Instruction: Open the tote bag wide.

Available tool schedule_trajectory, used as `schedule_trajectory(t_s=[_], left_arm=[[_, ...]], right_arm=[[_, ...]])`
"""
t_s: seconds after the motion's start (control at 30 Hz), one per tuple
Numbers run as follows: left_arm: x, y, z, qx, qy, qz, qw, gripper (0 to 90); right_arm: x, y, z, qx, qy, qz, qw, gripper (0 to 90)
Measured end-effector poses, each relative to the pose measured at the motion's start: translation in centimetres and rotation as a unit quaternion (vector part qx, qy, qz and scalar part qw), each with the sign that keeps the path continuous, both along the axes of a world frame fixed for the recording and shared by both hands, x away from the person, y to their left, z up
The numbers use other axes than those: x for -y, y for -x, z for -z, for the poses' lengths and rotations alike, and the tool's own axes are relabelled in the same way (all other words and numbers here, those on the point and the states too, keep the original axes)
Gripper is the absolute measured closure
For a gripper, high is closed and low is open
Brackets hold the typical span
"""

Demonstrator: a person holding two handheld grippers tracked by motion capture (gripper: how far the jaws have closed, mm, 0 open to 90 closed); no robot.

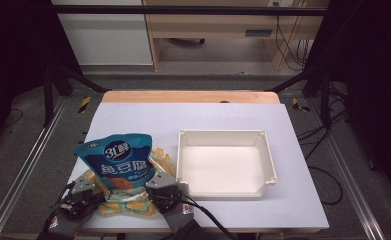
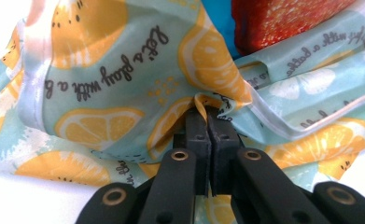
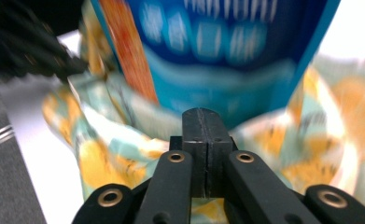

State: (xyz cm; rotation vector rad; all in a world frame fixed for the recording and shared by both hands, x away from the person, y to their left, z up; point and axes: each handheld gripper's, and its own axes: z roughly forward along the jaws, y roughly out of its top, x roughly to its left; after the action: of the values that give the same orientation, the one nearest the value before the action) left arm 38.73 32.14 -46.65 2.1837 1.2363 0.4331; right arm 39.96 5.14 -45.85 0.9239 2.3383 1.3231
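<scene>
Fabric with a printed pattern of orange slices on pale teal, thin and glossy with a whitish hem, makes up the bag (image 1: 128, 202) lying crumpled at the near left of the white table (image 1: 293, 200). Cursive dark lettering runs across its folds in the left gripper view. Standing in the bag's mouth is a blue snack pouch (image 1: 117, 160), a smooth, shiny plastic pack with rounded top corners, white characters and an orange-red picture low on its front; its lower part sits inside the cloth while most of it rises above the rim.

The left gripper (image 2: 207, 112) has its jaws pressed together on a bunched fold of the bag (image 2: 124, 70), the cloth puckering at the tips. In the high view that gripper (image 1: 85, 189) sits at the bag's left edge. The right gripper (image 3: 203, 114) also has its jaws together; a strip of the bag (image 3: 124, 149) lies beneath and around them, but whether cloth is actually pinched between them I cannot tell. In the high view it (image 1: 159, 182) sits at the bag's right edge, just beside the pouch.

To the right of the bag stands a white rectangular plastic tray (image 1: 268, 150) with upright walls and a flanged rim, its matte floor bare.
</scene>
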Motion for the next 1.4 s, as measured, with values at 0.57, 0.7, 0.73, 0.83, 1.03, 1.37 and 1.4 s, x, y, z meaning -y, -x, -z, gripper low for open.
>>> schedule_trajectory(t_s=[0.57,0.7,0.73,0.83,1.03,1.37,1.4], left_arm=[[-0.3,0.5,-0.5,0.018,0.016,0.005,0.9997,76.2],[-0.9,1.2,-1.6,0.04,0.042,-0.003,0.9983,71.8],[-1.2,1.5,-2.2,0.05,0.052,-0.007,0.9973,70.6],[-1.7,2.4,-4.2,0.084,0.076,-0.006,0.9935,71.1],[-1.5,3.3,-6.4,0.134,0.097,0.001,0.9862,79.5],[-0.5,1.1,-4.5,0.123,0.062,-0.006,0.9904,88.4],[-0.6,0.9,-4.0,0.114,0.058,-0.006,0.9918,88.9]], right_arm=[[0.4,0.3,3.2,-0.036,0.037,0.021,0.9984,89.4],[0.3,0.4,3.2,-0.032,0.038,0.023,0.9985,89.6],[0.3,0.3,3.2,-0.031,0.037,0.022,0.9986,89.6],[0.4,0.3,3.2,-0.038,0.033,0.022,0.9985,89.6],[0.3,0.4,3.2,-0.033,0.037,0.022,0.9985,89.7],[0.2,0.5,3.3,-0.031,0.037,0.023,0.9986,89.7],[0.2,0.4,3.3,-0.031,0.038,0.023,0.9986,89.7]])
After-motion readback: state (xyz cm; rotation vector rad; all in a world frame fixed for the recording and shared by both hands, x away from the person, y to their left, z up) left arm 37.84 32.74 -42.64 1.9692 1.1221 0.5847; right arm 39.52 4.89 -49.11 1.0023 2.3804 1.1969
